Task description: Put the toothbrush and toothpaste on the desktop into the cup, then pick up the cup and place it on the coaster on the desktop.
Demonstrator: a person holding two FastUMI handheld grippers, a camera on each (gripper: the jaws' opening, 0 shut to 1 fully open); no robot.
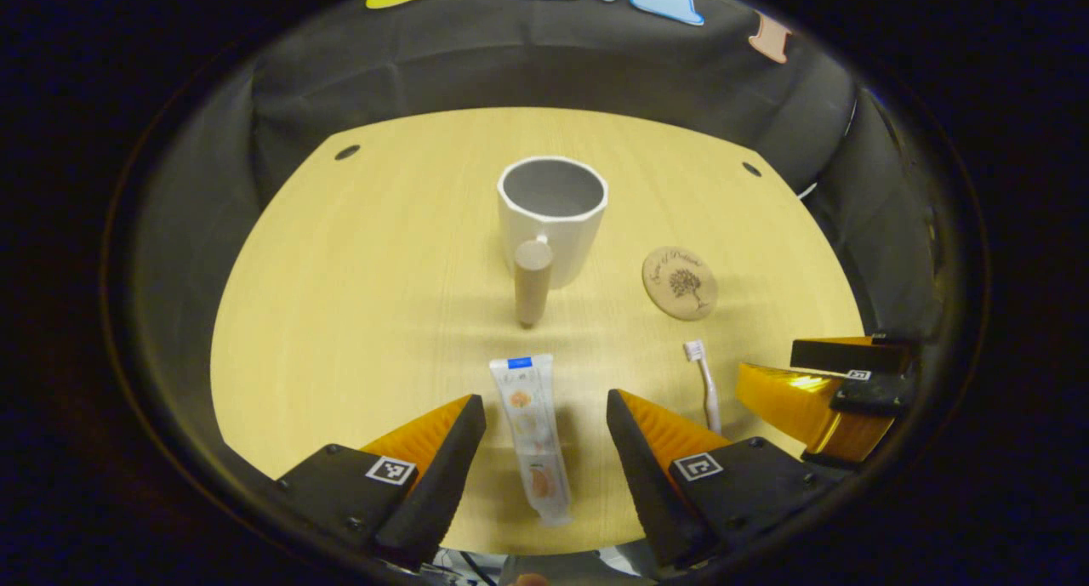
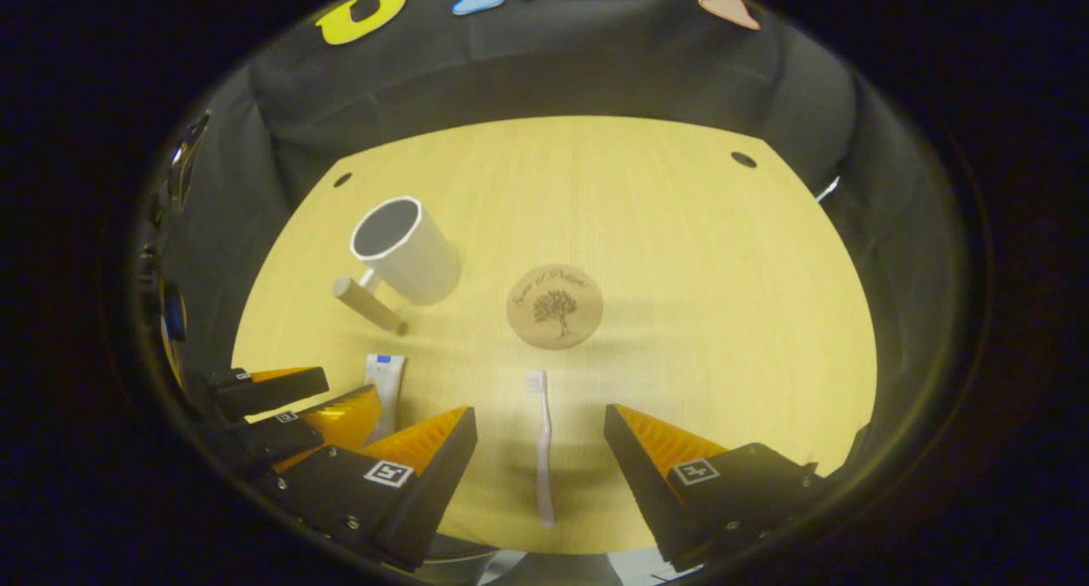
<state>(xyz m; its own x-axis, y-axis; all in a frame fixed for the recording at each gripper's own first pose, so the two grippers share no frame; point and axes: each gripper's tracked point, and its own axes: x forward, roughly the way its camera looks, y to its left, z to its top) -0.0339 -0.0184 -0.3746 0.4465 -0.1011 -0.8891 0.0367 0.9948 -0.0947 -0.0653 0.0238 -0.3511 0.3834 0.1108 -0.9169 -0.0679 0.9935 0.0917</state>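
A white toothpaste tube (image 1: 533, 434) lies flat on the wooden desktop, lengthwise between the fingers of my open left gripper (image 1: 544, 429), which touch nothing. The white cup (image 1: 551, 219) stands upright and empty beyond it, its wooden handle (image 1: 533, 281) turned toward me. A white toothbrush (image 2: 542, 446) lies between the fingers of my open right gripper (image 2: 540, 437), bristles pointing away. The round wooden coaster (image 2: 555, 306) with a tree design sits just past the brush. In the right gripper view the cup (image 2: 406, 250) is at the left and the left gripper (image 2: 293, 407) at the lower left beside the toothpaste (image 2: 385, 388).
The desktop (image 1: 366, 314) is a light wooden table with small dark holes (image 1: 347, 152) near its far corners. Black cloth walls close it in at the back and sides. In the left gripper view, the right gripper (image 1: 829, 390) is at the right edge, next to the toothbrush (image 1: 704, 384) and coaster (image 1: 679, 282).
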